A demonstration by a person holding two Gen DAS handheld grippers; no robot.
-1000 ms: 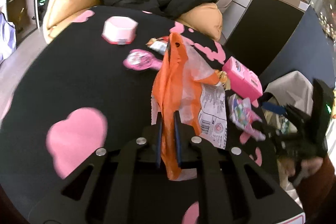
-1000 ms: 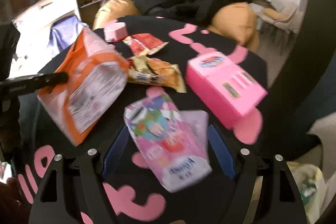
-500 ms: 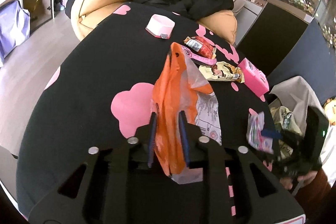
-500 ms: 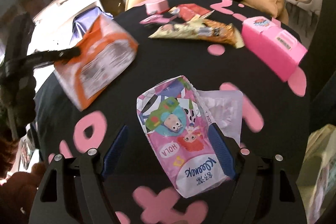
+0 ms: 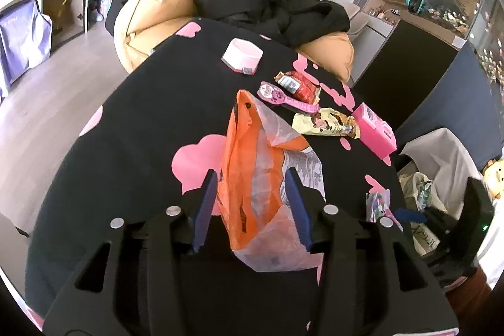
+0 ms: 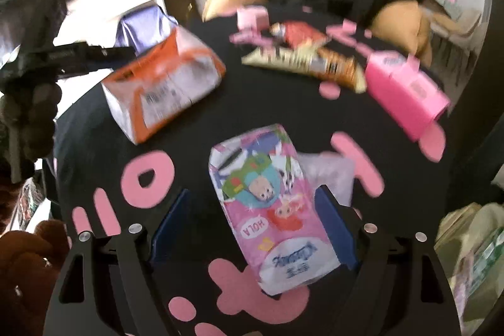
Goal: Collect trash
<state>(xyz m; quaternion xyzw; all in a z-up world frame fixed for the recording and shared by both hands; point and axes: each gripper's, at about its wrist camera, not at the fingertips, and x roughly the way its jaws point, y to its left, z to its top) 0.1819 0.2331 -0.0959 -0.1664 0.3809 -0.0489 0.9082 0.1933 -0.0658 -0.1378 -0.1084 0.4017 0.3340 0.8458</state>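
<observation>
orange pkg [image 5: 258,178]: glossy crinkly plastic film, part clear | tissue pack [image 6: 271,210]: shiny printed plastic wrap | tablecloth [image 5: 141,122]: matt black cloth w/ pink patches | pink box [image 6: 406,93]: smooth, matt-ish | gripper pads [image 5: 204,207]: matt blue, frame black plastic, metal screws
</observation>
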